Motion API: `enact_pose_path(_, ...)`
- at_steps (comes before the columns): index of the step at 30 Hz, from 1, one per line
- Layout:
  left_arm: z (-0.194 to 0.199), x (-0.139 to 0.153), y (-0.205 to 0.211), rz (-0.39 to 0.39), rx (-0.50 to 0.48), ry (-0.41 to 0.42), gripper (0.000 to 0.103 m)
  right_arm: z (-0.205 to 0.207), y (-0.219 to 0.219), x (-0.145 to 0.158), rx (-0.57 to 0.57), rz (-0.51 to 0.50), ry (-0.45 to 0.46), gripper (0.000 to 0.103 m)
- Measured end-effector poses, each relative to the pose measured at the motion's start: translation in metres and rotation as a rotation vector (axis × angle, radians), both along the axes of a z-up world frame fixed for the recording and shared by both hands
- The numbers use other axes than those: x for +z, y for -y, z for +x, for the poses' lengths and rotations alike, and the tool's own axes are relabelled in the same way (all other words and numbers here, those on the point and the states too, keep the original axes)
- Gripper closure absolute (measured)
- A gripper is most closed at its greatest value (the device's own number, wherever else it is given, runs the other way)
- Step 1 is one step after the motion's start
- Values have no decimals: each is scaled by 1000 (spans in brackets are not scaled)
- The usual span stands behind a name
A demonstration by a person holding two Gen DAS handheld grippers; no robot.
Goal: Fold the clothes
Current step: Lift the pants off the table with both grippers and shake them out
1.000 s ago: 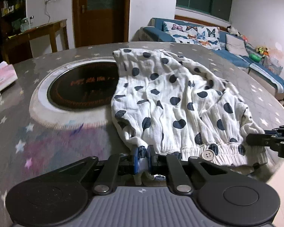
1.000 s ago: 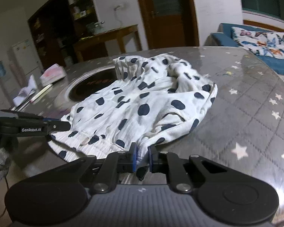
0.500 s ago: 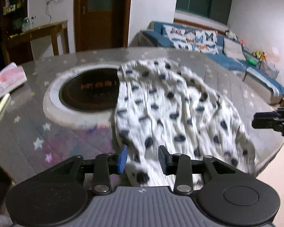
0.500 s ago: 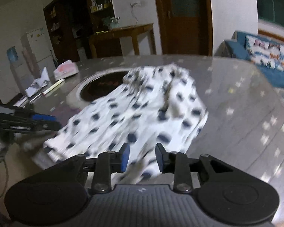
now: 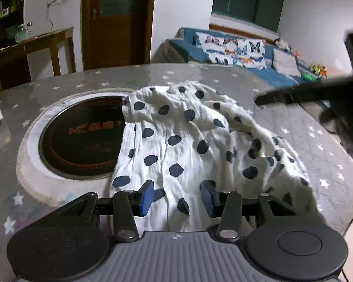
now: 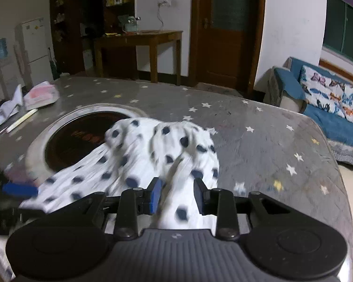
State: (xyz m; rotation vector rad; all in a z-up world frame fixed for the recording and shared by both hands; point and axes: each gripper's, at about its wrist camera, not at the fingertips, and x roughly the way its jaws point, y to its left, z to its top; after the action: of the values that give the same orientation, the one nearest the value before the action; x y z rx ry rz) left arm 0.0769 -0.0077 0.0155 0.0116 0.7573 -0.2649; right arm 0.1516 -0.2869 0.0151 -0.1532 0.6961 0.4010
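A white garment with dark polka dots [image 5: 188,145] lies crumpled on the grey star-patterned table [image 5: 306,127], its left edge over the round black hotplate [image 5: 82,138]. My left gripper [image 5: 177,198] is open, its blue pads above the garment's near edge and holding nothing. My right gripper [image 6: 176,198] is open too, over the garment's near end [image 6: 157,155], which is blurred by motion. The right gripper shows as a dark blurred shape [image 5: 336,94] at the right of the left wrist view.
A pink tissue pack [image 6: 41,95] and papers lie at the table's far left. A wooden side table [image 6: 138,47] and a door stand behind. A blue sofa [image 6: 329,108] with butterfly cushions is to the right. The table edge curves off at right.
Both grippers were shut on the garment's waistband edge a second ago. They have opened and let it go, and both have risen and moved forward over the cloth.
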Motion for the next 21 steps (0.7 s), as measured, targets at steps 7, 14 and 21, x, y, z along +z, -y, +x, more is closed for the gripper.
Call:
enact_pose_path(7, 24, -16, 6, 12, -7, -48, 51, 81, -7, -21, -25, -17, -48, 68)
enact_pose_path(14, 32, -24, 7, 16, -10, -65, 45, 121, -11, -40, -49, -9, -82, 66)
enact_pose_path(21, 33, -24, 8, 13, -21, -65, 39, 134, -6, -41, -95, -53, -47, 96)
